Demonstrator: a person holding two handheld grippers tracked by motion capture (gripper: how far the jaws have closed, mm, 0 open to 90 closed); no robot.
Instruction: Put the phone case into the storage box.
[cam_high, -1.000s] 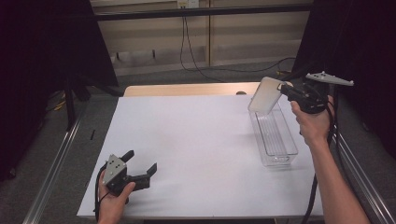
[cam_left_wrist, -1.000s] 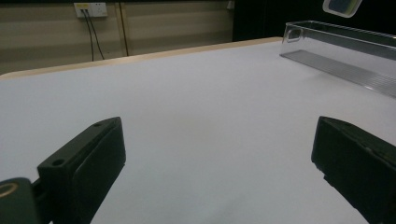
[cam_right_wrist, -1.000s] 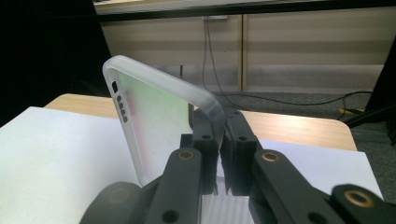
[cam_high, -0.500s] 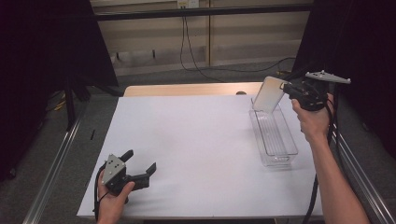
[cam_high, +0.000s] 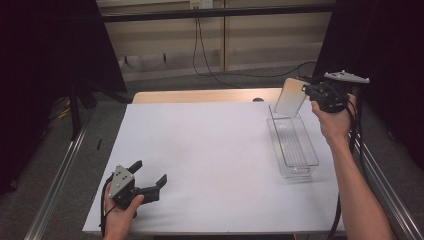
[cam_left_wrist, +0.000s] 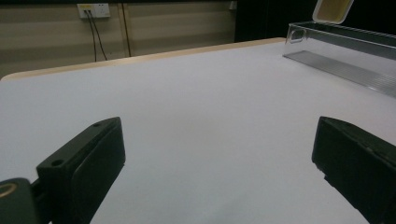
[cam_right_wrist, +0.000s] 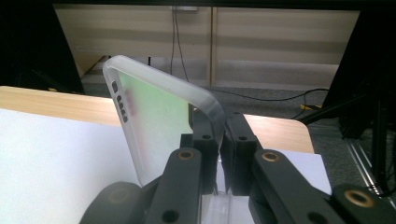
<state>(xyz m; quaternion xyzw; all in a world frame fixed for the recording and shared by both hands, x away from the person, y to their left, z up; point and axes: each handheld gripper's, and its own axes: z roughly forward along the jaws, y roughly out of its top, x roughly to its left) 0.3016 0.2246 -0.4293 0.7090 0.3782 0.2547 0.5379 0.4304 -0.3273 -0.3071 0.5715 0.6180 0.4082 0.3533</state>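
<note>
Item: translucent frosted plastic phone case (cam_high: 290, 97), pinched edge-on by the closed right gripper (cam_high: 306, 91) above the clear rectangular plastic bin (cam_high: 293, 145), seemingly for depositing; left gripper (cam_high: 149, 180) resting spread and empty on the white table (cam_high: 210, 150).

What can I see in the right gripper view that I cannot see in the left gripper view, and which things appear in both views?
Right gripper view alone: the right gripper with its jaws shut on one edge of the frosted phone case, and the small cut-outs along the case's side. Left gripper view alone: the left gripper, its jaws wide apart with nothing between them, and the long side wall and ribbed floor of the clear plastic bin. Both: the white table cover, the wooden table edge, the panelled wall with cables, and part of the phone case.
</note>
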